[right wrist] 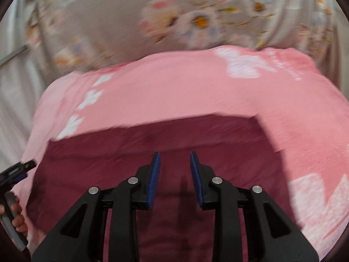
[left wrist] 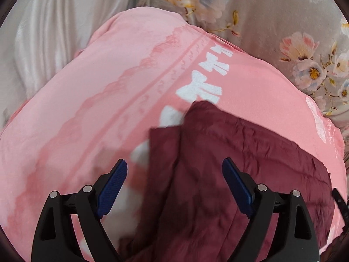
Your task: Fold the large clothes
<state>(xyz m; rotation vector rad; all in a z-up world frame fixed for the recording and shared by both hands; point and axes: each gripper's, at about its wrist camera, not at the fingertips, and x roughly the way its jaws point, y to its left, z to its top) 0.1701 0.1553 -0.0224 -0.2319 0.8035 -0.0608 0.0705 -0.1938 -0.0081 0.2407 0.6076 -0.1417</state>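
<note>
A dark maroon garment (left wrist: pixel 229 174) lies folded on a pink blanket with white bow prints (left wrist: pixel 98 109). My left gripper (left wrist: pixel 174 168) hangs open and empty just above the garment's left edge, jaws wide apart. In the right wrist view the maroon garment (right wrist: pixel 152 148) fills the lower middle on the pink blanket (right wrist: pixel 174 91). My right gripper (right wrist: pixel 174 159) is above the garment's middle, jaws partly open with nothing between them. The left gripper's tool (right wrist: pixel 15 170) and the hand holding it show at the left edge of that view.
The pink blanket lies on a grey bedsheet with flower prints (left wrist: pixel 283 11), which also shows in the right wrist view (right wrist: pixel 130 11). White satin fabric (left wrist: pixel 43 32) lies at the far left. The right wrist view is motion-blurred.
</note>
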